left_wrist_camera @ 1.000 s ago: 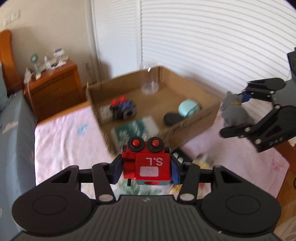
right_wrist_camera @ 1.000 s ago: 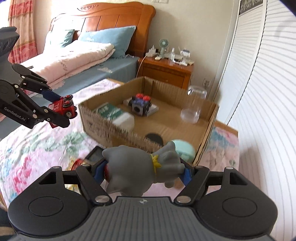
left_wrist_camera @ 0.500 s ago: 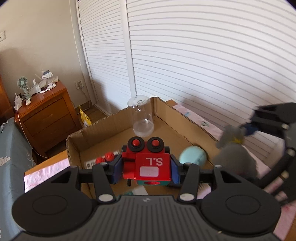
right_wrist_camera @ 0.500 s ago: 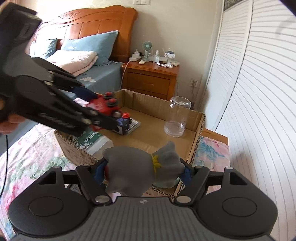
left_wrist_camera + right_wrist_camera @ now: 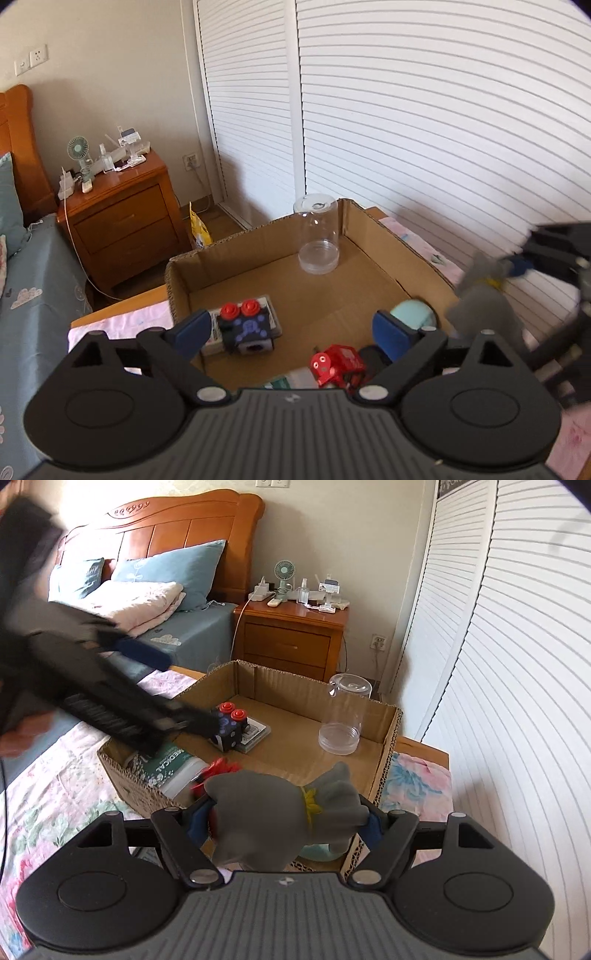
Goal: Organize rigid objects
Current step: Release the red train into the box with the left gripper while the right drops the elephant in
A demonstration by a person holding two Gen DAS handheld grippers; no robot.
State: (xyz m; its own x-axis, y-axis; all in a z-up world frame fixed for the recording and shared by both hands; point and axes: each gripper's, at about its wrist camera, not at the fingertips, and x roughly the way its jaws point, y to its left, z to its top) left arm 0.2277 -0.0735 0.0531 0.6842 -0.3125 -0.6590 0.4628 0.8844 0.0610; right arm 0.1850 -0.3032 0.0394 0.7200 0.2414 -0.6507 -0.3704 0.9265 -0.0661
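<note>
While our left gripper point(image 5: 291, 332) hangs opening, nothing between its jaws, the red toy point(image 5: 338, 363) lies in the cardboard box point(image 5: 373, 236); our right gripper point(image 5: 284, 821) clamps the grey toy point(image 5: 273, 812): we lower before releasing.

Left tongs point(image 5: 291, 330): jaws opening, nothing between the blue pads, tilted downward. Right tongs point(image 5: 284, 821): pads pressed on a grey figure point(image 5: 273, 812), tilted downward. A hand point(image 5: 22, 734) grips the left handle.
</note>
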